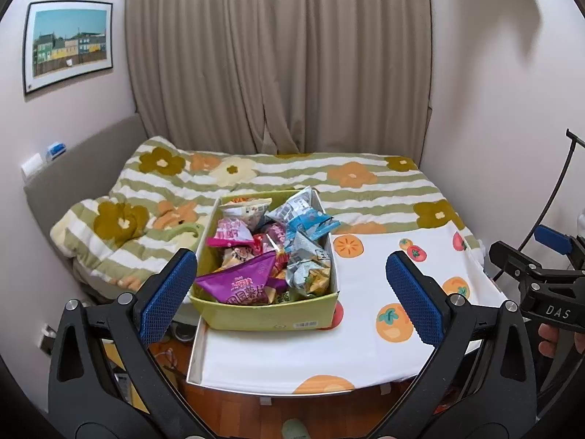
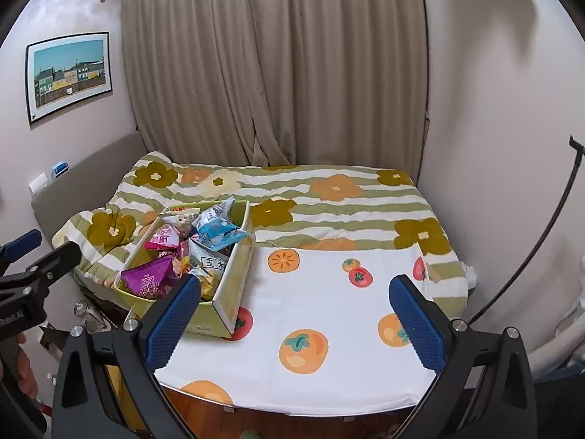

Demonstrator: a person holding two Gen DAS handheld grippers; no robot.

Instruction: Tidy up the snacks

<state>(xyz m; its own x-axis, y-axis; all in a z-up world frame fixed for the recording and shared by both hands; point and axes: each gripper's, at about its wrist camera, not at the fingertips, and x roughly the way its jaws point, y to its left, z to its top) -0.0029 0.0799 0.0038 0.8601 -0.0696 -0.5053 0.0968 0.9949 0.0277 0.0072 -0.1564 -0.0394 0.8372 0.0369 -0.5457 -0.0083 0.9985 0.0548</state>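
— As both tongs hover apart, what sits on the bed?
— A yellow-green cardboard box [image 1: 256,314] of foil snack packets [image 1: 237,281] on the white fruit-print cloth [image 2: 321,292], between left gripper [image 1: 292,289] and right gripper [image 2: 294,314], untouched.

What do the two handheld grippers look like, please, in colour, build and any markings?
Both the left gripper and the right gripper have black angular frames with silver bolts and flat fingers faced with textured blue pads. Seen from the left wrist view, the right gripper's black body carries white "DAS" lettering. No sleeves show.
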